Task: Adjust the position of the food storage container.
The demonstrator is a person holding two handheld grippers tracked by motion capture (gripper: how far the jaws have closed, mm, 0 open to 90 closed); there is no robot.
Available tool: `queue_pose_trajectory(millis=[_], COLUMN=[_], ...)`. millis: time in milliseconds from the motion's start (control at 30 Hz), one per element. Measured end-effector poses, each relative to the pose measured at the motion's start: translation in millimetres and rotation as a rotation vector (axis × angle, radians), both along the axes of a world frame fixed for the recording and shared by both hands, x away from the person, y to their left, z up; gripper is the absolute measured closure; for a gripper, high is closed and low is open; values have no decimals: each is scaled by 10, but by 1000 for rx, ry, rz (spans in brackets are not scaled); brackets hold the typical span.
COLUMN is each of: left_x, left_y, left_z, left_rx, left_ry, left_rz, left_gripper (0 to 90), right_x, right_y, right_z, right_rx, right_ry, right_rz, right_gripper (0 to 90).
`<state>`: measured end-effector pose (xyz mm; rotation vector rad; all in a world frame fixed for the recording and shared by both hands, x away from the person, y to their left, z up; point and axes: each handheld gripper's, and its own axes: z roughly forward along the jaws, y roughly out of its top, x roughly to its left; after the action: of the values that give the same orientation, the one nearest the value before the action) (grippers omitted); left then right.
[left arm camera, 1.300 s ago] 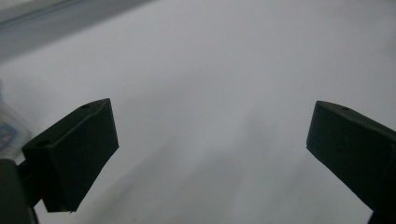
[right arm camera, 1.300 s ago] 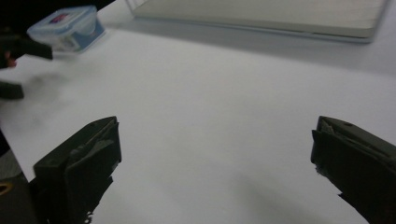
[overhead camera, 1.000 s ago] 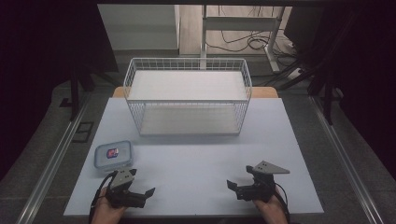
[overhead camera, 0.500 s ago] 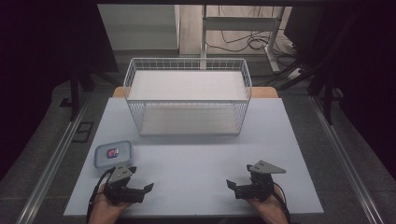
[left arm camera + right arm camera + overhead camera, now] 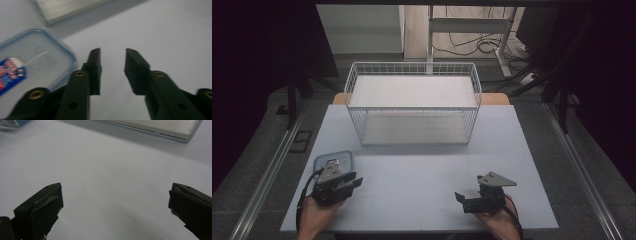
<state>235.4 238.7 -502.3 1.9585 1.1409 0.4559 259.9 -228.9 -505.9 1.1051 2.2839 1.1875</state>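
A clear plastic container with a blue-rimmed lid (image 5: 333,161) (image 5: 30,62) lies flat near the table's front left; a red and blue label is on its lid. My left gripper (image 5: 353,182) (image 5: 113,61) is held just to the right of it, jaws open with nothing between them; the box's corner touches or sits beside the left jaw. My right gripper (image 5: 460,199) (image 5: 115,202) rests near the front right over bare table, jaws wide open and empty.
A white wire basket (image 5: 413,102) with a pale board floor (image 5: 160,126) stands at the back middle of the white table (image 5: 422,170). Dark floor and metal rails flank the table on both sides.
My left gripper has moved up and forward, closer to the container's right side. The right gripper has barely shifted.
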Motion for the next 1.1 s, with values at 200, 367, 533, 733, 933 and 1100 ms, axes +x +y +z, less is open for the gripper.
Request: queue_pose_trajectory(millis=[200, 367, 533, 733, 933, 1100], left_x=[105, 236, 287, 325, 372, 450], left_y=[138, 340, 551, 846, 1062, 1162], left_z=[41, 100, 111, 96, -1, -172], left_rx=[31, 43, 50, 79, 89, 95], left_ry=[-21, -48, -55, -63, -46, 14], left_rz=[37, 105, 195, 324, 421, 450], left_gripper=[897, 900, 900, 900, 899, 899], right_x=[2, 12, 13, 10, 5, 1], right_y=[25, 14, 6, -4, -8, 2], right_z=[-15, -19, -9, 3, 14, 15], right_rx=[-27, -23, -6, 5, 5, -5], right_ry=[3, 13, 23, 22, 23, 37], right_rz=[7, 2, 5, 8, 9, 24], right_gripper=[0, 0, 19, 44, 84, 140])
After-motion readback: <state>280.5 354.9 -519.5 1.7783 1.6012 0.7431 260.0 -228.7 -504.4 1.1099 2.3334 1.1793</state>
